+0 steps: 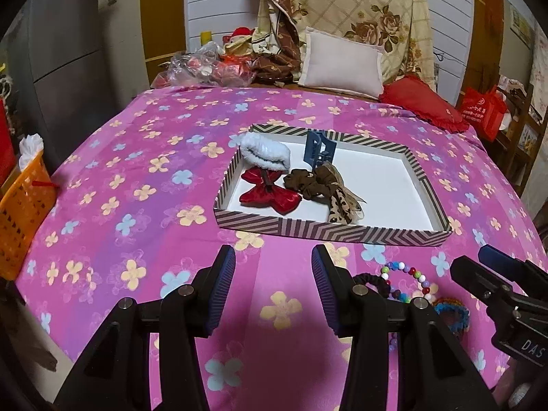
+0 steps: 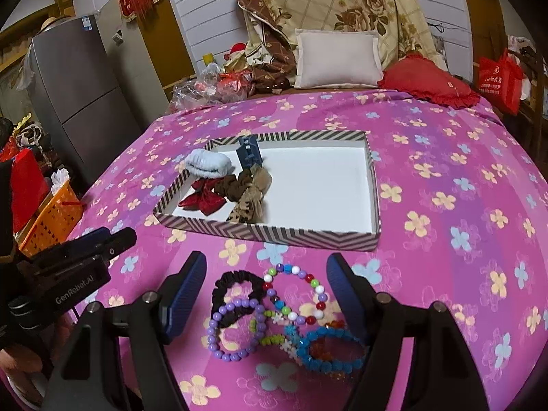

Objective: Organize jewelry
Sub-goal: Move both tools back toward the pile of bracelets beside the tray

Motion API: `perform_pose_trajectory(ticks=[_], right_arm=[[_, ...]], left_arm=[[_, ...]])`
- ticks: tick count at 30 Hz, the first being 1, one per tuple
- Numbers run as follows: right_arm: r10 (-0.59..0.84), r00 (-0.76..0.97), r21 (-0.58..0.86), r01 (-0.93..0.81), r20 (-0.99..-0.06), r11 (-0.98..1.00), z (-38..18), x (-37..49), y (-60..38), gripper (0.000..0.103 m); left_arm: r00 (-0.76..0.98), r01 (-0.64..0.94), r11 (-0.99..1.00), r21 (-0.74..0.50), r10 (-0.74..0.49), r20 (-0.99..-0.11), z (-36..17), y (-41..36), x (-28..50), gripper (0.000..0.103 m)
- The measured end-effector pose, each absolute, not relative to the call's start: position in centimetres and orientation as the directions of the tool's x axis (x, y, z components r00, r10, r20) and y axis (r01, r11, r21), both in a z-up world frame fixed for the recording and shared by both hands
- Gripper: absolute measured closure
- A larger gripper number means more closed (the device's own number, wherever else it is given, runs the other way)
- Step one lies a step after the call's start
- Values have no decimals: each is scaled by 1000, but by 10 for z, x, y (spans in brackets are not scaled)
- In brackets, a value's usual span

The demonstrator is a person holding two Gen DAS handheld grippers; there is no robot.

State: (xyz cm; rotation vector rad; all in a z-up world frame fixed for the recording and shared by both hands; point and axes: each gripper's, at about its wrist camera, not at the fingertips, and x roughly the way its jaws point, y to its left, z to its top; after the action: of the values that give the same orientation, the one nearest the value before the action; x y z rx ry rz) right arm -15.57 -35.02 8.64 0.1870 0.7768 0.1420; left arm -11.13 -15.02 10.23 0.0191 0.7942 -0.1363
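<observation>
A striped shallow box (image 1: pixel 328 231) (image 2: pixel 270 233) sits on the pink flowered bedspread. It holds a white fluffy band (image 1: pixel 265 152), a red bow (image 1: pixel 270 193), a brown scrunchie (image 1: pixel 306 183), a leopard bow (image 1: pixel 340 202) and a blue claw clip (image 1: pixel 318 149). In front of it lie a black scrunchie (image 2: pixel 233 289), a purple bead bracelet (image 2: pixel 236 328), a multicolour bead bracelet (image 2: pixel 298 294) and a blue bracelet (image 2: pixel 330 351). My right gripper (image 2: pixel 267 294) is open, its fingers either side of this pile. My left gripper (image 1: pixel 274 287) is open and empty over bare bedspread, left of the pile.
An orange basket (image 1: pixel 20 212) stands off the bed's left edge. Pillows (image 1: pixel 342 63), a red cushion (image 1: pixel 423 102) and plastic bags (image 1: pixel 205 65) lie at the head of the bed. A grey fridge (image 2: pixel 78 96) stands at the left.
</observation>
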Motion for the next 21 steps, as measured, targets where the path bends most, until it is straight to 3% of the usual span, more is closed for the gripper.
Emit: perform_pose_trajectory(ticks=[21], right_arm=[[157, 692, 144, -78, -704, 987, 79, -187, -362, 27]], left_arm=[[676, 161, 987, -21, -126, -726, 91, -162, -134, 60]])
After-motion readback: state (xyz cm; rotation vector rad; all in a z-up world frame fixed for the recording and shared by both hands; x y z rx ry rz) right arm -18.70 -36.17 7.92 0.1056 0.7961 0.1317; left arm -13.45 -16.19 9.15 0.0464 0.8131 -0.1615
